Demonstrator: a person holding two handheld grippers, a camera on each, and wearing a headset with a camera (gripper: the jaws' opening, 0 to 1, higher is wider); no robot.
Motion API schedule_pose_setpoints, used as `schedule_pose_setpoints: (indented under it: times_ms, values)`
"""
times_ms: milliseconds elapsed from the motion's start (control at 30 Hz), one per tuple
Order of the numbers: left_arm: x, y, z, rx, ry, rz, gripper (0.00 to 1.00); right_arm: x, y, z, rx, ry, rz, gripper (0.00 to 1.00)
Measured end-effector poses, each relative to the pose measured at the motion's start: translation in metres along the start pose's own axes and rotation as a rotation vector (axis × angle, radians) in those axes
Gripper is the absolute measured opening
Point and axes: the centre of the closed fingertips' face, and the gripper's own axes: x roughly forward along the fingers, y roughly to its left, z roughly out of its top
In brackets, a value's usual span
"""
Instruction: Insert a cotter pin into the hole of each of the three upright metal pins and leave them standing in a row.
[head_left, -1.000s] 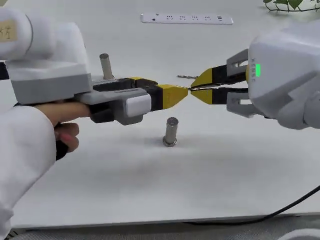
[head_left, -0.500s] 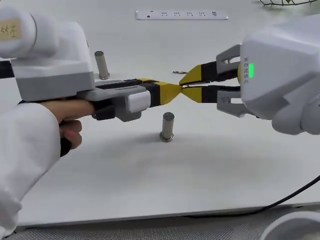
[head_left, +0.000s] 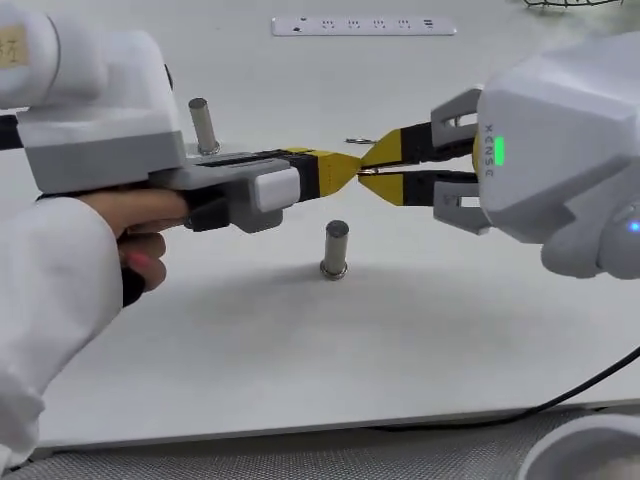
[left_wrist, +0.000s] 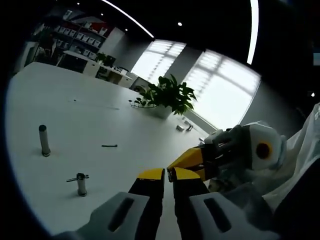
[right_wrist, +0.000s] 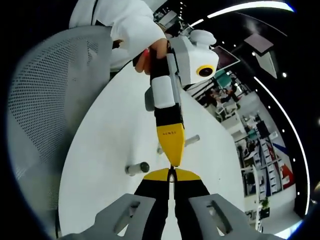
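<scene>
The right gripper (head_left: 385, 170) has its yellow-tipped jaws drawn narrow on a thin silvery cotter pin (head_left: 366, 170), held level above the white tabletop (head_left: 300, 350). The left gripper (head_left: 342, 171) meets it tip to tip from 9 o'clock, its jaws also almost together at the cotter pin's free end. Whether they pinch it I cannot tell.

In the head view a short grey steel upright pin (head_left: 335, 248) stands at 6 o'clock from the meeting tips, apart from them. A second grey steel upright pin (head_left: 200, 125) stands at 10 o'clock. A loose spare cotter pin (head_left: 356, 143) lies at 12 o'clock, just beyond the tips. The left gripper view shows a steel pin with a cotter pin crosswise through its top (left_wrist: 80, 184), so at least 1 of 3 looks done.

The step in hand looks like a regrasp between the 2 grippers. To do it well:
- 1 gripper should keep firm hold until the other has the looped end.
- Leave the legs free and straight.
- Then bring the legs square to the cross-hole of the 6 o'clock pin.
- Push gently, so the pin is not tipped over.
</scene>
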Motion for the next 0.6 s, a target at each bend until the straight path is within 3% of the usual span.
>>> schedule_pose_setpoints:
  times_ms: [133,400,600]
  values:
    - [0.0006,-0.0016,-0.0062,0.054,0.027,0.007,0.06,-0.0012,-0.0011,0.0010,0.002,-0.004,-0.005,0.00]
    - [-0.0005,-0.0017,-0.0057,0.029,0.022,-0.010,0.02,-0.0027,-0.0008,0.0043,-0.005,-0.006,-0.006,0.00]
    - [-0.0008,-0.0032,-0.0072,0.058,0.028,-0.018,0.00,-0.0034,0.0007,0.0055,-0.007,-0.005,-0.004,0.00]
